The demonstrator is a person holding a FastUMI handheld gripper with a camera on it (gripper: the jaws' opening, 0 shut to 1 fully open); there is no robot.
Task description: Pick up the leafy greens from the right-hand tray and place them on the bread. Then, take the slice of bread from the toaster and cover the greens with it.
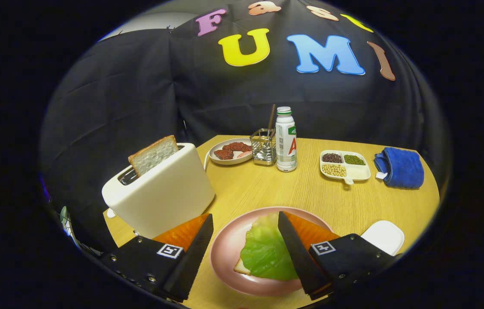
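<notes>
A green leaf (265, 251) lies on a slice of bread (240, 268) on the pink plate (224, 246), between and just below my fingers. My gripper (245, 223) is open above the plate, with nothing between its fingers. A white toaster (162, 189) stands to the left of the plate, and a slice of bread (153, 155) sticks up out of its slot. A small white tray (383, 236) sits to the right of the plate, beside the right finger.
At the back of the round wooden table (267, 189) stand a plate of red meat slices (231, 151), a wire holder (263, 146) and a white bottle (286, 139). A divided dish of beans (345, 165) and a folded blue cloth (400, 167) lie at the back right.
</notes>
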